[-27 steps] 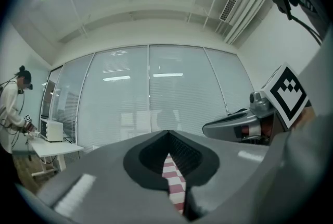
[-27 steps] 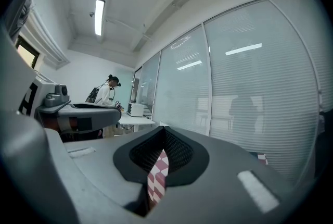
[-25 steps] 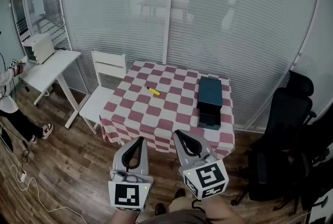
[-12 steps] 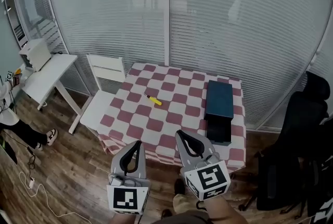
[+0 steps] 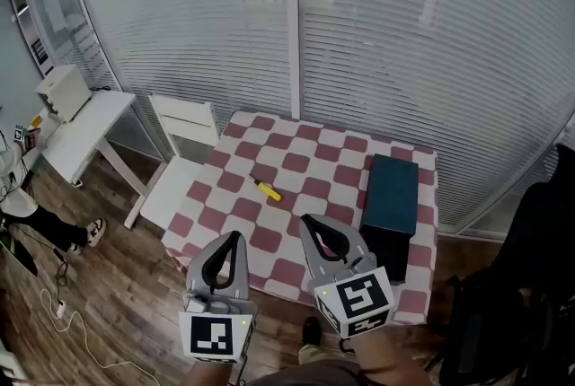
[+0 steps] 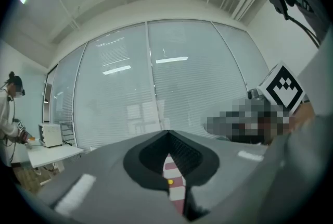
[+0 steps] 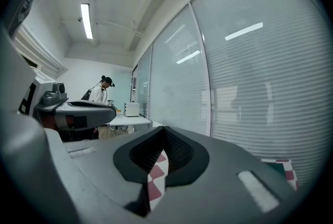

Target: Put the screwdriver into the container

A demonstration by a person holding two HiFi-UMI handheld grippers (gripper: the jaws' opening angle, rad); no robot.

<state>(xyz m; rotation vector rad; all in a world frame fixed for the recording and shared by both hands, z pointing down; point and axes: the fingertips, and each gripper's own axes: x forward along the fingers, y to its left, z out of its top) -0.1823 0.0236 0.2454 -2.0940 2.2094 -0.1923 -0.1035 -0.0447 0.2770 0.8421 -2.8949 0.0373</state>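
One screwdriver (image 5: pixel 267 189) is seen lying flat on the checked desk (image 5: pixel 301 162), left of the middle. Its long axis is set on a diagonal, with the dark shaft pointed far-left and the yellow handle turned near-right. One dark teal container (image 5: pixel 393 194) is placed along the desk's right side, well apart from the screwdriver, with its long side running near to far and a lower, darker part shown at its near end. Two grippers are held side by side at the desk's near edge, both aimed toward the far side. The left hand-held gripper (image 5: pixel 236 237) is seen with its jaws pressed together at the tips and nothing pinched; through the slit below the tips a strip of checked cloth and a yellow speck can be made out. The right hand-held gripper (image 5: pixel 306 221) is likewise pressed together and empty, with only checked cloth seen through its slit. One white chair (image 5: pixel 184 153) is set against the desk's left edge. Further left, one white desk (image 5: pixel 85 126) with a white box (image 5: pixel 63 92) on it is placed near the blinds (image 5: pixel 422 61). A person (image 5: pixel 20 196) is partly seen at the left edge, and a cable (image 5: pixel 56 321) is trailed over the wooden floor (image 5: pixel 135 285).
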